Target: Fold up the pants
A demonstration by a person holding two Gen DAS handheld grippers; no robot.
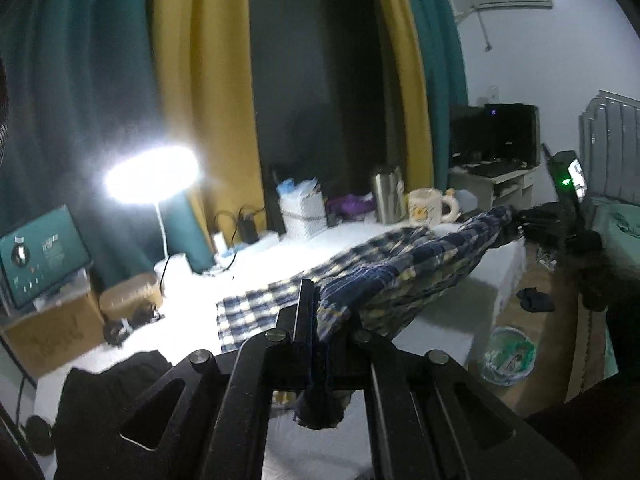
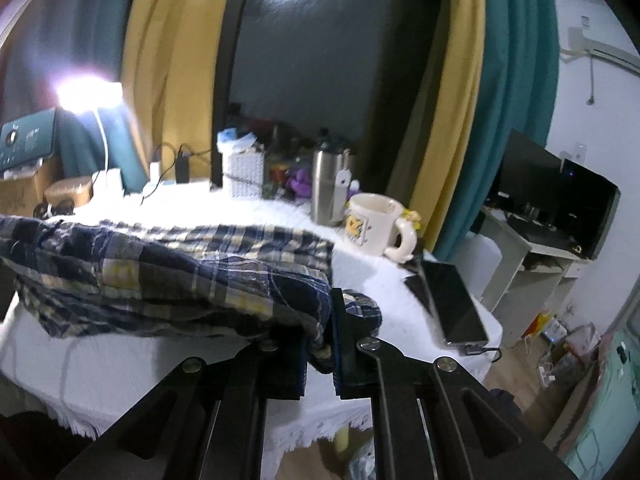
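Note:
The blue, white and yellow plaid pants (image 1: pixel 400 264) hang stretched above the white-covered table (image 1: pixel 272 256), with part still lying flat on it. My left gripper (image 1: pixel 326 314) is shut on one bunched end of the fabric. The pants run up and to the right to the other gripper (image 1: pixel 532 220), which looks dark and blurred. In the right wrist view my right gripper (image 2: pixel 318 336) is shut on the other end of the pants (image 2: pixel 160 272), which sag leftward over the table (image 2: pixel 400 280).
A cream mug (image 2: pixel 376 224), a steel tumbler (image 2: pixel 326 188) and a phone (image 2: pixel 452 304) stand near the table's right end. A bright lamp (image 1: pixel 152 176), a cardboard box (image 1: pixel 52 332) and a black garment (image 1: pixel 112 380) are at the left. Curtains hang behind.

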